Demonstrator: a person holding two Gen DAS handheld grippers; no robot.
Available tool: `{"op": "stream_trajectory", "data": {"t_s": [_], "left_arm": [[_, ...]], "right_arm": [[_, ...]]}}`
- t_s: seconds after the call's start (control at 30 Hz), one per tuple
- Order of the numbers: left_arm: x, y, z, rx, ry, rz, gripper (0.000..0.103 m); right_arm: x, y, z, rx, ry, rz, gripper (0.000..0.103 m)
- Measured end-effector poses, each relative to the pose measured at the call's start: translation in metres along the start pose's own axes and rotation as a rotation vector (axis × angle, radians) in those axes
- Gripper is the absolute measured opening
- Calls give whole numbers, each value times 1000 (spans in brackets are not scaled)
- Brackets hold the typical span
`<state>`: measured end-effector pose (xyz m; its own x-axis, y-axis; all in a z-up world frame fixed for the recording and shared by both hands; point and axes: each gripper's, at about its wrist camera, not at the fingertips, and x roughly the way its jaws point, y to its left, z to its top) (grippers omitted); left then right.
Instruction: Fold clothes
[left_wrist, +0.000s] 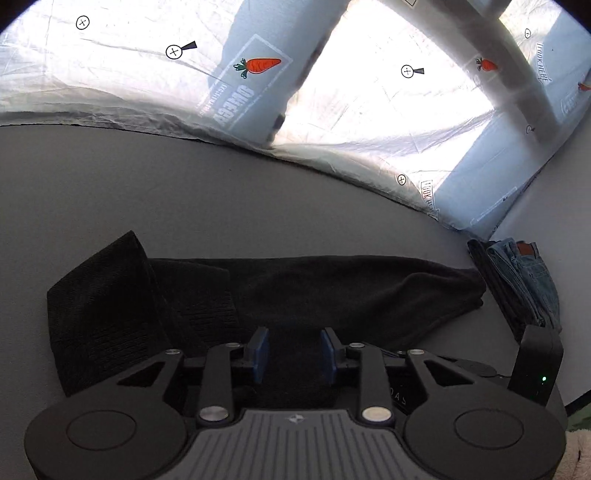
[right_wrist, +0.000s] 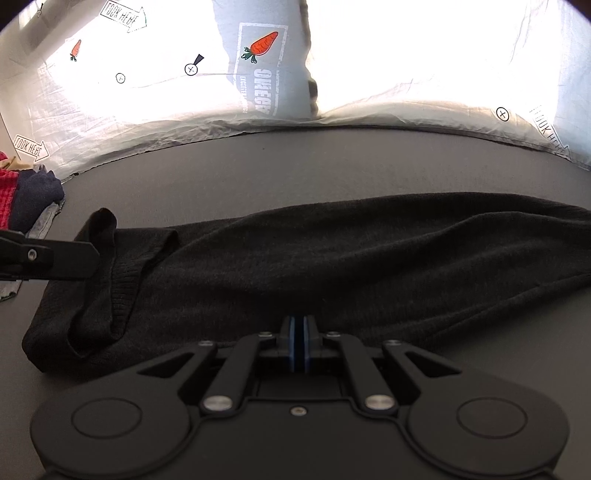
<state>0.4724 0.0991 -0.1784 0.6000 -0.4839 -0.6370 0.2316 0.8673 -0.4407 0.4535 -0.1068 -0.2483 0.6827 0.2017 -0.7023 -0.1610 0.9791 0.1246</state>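
A black knit garment (right_wrist: 332, 251) lies lengthwise on the dark grey table (right_wrist: 295, 166), with a ribbed end folded over itself at the left (right_wrist: 110, 280). My right gripper (right_wrist: 297, 343) is at the garment's near hem. Its blue pads are pressed together and the hem runs in under them. My left gripper (left_wrist: 291, 354) hovers over the same garment (left_wrist: 332, 288), and its blue pads (left_wrist: 258, 354) stand apart with only cloth lying below them. One black finger of the left gripper (right_wrist: 70, 256) shows beside the folded ribbed end.
A white sheet printed with carrots and arrows (right_wrist: 406, 74) hangs behind the table's far edge. Folded jeans (left_wrist: 528, 273) lie at the right end of the table. A pile with red plaid and navy clothes (right_wrist: 26, 199) sits at the left end.
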Motion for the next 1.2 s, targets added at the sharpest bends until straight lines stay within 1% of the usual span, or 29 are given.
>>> {"op": "stream_trajectory", "data": {"t_s": [0.03, 0.07, 0.1, 0.17, 0.2, 0.27, 0.33, 0.37, 0.4, 0.43, 0.47, 0.5, 0.53, 0.57, 0.6, 0.63, 0.67, 0.73, 0.77, 0.87, 0.97, 1.03, 1.1, 1.2], "left_arm": [[-5, 0, 0, -6, -18, -18, 49], [-12, 3, 1, -16, -42, -33, 56], [-21, 6, 1, -28, -67, -34, 59], [-37, 17, 1, -60, -116, 8, 62], [-43, 24, 1, -79, -132, 41, 64], [-51, 45, -3, -132, -139, 159, 65], [-49, 67, -10, -179, -104, 281, 65], [-48, 78, -14, -200, -76, 340, 65], [-45, 86, -19, -213, -46, 385, 65], [-43, 94, -24, -219, -19, 410, 65], [-43, 100, -29, -225, 1, 422, 65], [-44, 105, -33, -233, 13, 428, 66], [-44, 109, -37, -246, 20, 430, 66], [-43, 112, -39, -260, 23, 429, 68], [-44, 116, -43, -274, 21, 424, 70], [-45, 117, -44, -278, 14, 418, 71], [-45, 118, -44, -274, 13, 415, 72], [-43, 116, -43, -250, 20, 414, 75], [-41, 115, -43, -235, 24, 415, 77], [-37, 112, -42, -202, 31, 413, 83], [-35, 109, -44, -181, 29, 424, 85], [-33, 107, -45, -162, 33, 428, 87], [-31, 106, -45, -147, 37, 428, 91], [-26, 104, -45, -130, 48, 432, 96]], "right_arm": [[0, 0, -1, 0, 0, 2, 5], [-1, -1, -2, 3, 0, 4, 5], [-1, -2, -2, 10, 0, 6, 5], [-1, -6, -3, 59, 4, 17, 6], [-1, -9, -2, 91, 9, 24, 6], [1, -17, 0, 169, 31, 45, 6], [2, -24, 5, 246, 67, 60, 6], [1, -28, 8, 301, 85, 71, 10], [0, -30, 10, 348, 92, 83, 18], [-2, -33, 10, 397, 87, 104, 23], [-4, -34, 11, 445, 79, 133, 26], [-6, -35, 11, 485, 74, 166, 27], [-6, -35, 12, 524, 70, 212, 27], [-6, -35, 12, 563, 68, 265, 31], [-5, -35, 13, 593, 69, 319, 43], [-3, -33, 14, 606, 73, 370, 51], [-2, -29, 15, 609, 78, 417, 59], [2, -21, 19, 607, 92, 497, 60], [6, -14, 22, 588, 107, 515, 60], [20, 6, 33, 507, 157, 524, 61], [38, 27, 43, 386, 210, 504, 61], [45, 37, 45, 327, 226, 494, 61], [51, 44, 47, 306, 234, 508, 61], [57, 48, 50, 311, 236, 535, 60]]}}
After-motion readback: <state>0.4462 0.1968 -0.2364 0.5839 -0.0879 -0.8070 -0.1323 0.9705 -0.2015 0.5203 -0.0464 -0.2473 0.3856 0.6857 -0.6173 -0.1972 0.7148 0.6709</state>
